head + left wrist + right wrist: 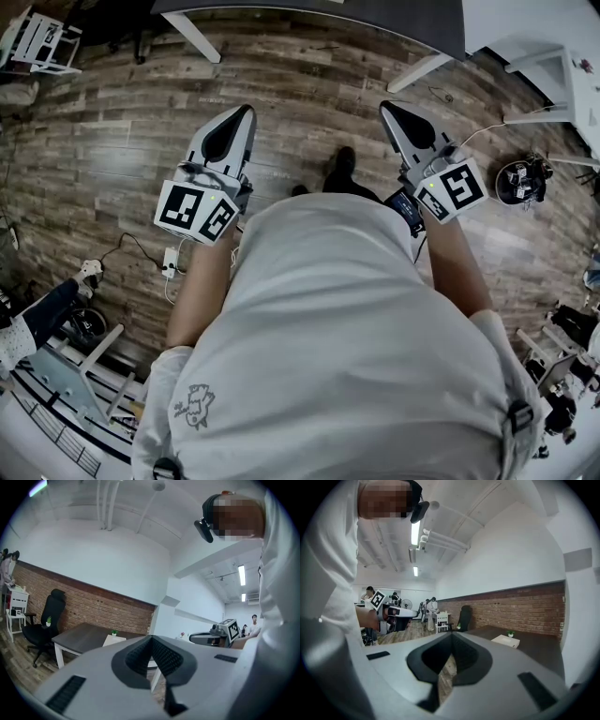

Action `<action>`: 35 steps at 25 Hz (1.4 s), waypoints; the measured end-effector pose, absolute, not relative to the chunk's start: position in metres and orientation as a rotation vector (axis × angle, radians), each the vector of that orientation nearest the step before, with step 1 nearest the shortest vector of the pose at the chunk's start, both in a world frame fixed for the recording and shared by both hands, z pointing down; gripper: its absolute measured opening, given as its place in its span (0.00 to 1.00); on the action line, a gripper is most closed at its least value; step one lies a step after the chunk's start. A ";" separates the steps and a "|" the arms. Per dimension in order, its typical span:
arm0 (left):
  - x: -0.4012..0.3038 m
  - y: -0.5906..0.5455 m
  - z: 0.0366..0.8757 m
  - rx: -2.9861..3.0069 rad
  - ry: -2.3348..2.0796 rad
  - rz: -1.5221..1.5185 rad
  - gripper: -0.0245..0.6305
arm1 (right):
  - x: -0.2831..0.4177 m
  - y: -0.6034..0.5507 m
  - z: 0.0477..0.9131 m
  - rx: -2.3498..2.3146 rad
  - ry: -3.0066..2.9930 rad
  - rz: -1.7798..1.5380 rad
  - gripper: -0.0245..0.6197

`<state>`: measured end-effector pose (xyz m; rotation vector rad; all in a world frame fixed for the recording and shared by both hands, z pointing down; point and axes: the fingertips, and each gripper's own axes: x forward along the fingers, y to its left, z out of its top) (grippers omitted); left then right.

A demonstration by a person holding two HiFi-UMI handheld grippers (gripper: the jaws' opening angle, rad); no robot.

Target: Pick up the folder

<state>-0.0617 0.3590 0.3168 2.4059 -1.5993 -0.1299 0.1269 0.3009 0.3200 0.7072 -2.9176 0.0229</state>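
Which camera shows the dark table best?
The left gripper view: the dark table shows its top and white legs, with a white flat item and a plant on it. The right gripper view shows part of the top; the head view, just an edge.

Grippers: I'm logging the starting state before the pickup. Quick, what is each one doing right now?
Left gripper: closed, fingers together, holding nothing.
Right gripper: closed, fingers together, holding nothing.
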 end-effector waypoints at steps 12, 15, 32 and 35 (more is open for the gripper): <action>-0.046 0.326 0.319 2.405 -1.607 -0.120 0.11 | 0.127 0.272 0.322 0.636 -2.949 0.019 0.05; -0.038 0.312 0.322 2.399 -1.608 -0.112 0.19 | 0.134 0.256 0.324 0.626 -2.958 0.035 0.08; 0.025 0.181 0.324 2.350 -1.684 -0.055 0.32 | 0.195 0.118 0.332 0.535 -2.963 0.155 0.37; 0.037 0.168 0.328 2.352 -1.690 -0.039 0.33 | 0.208 0.104 0.335 0.522 -2.974 0.166 0.39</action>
